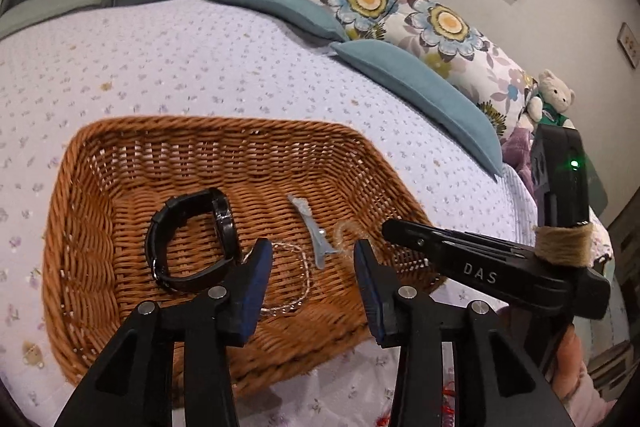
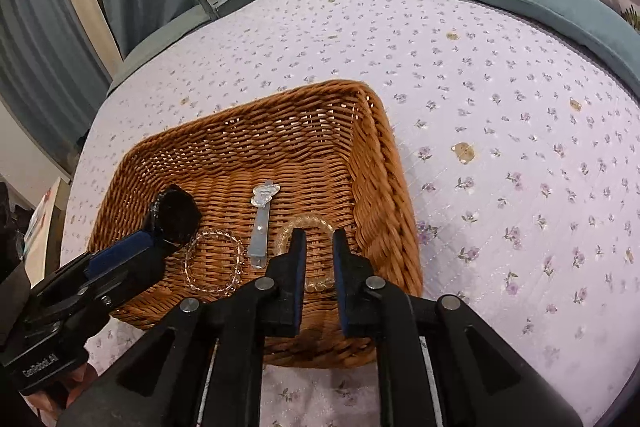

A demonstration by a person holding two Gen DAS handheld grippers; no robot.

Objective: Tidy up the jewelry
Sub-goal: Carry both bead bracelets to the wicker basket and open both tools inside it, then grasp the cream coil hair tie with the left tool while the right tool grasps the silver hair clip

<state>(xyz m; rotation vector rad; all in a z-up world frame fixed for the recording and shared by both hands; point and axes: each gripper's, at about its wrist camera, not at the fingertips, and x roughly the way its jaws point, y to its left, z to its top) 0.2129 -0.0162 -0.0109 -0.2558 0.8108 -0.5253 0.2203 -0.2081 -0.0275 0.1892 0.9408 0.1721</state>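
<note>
jewelry: one watch [image 1: 192, 239], two bracelets [image 2: 214, 263], one clip [image 2: 262, 223]

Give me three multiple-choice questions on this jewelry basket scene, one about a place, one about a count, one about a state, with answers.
1. Where does the black watch lie?
A. In the basket
B. On the bedspread
C. On a pillow

2. How many items are in the basket?
A. Two
B. Four
C. Six

3. How is the left hand-held gripper?
A. Shut on the watch
B. Shut on the hair clip
C. Open, holding nothing

Answers:
1. A, the watch rests on the basket's woven floor, at its left.
2. B, the watch, clear bracelet, hair clip and amber bracelet show.
3. C, its fingers stand apart over the basket with nothing between them.
</note>
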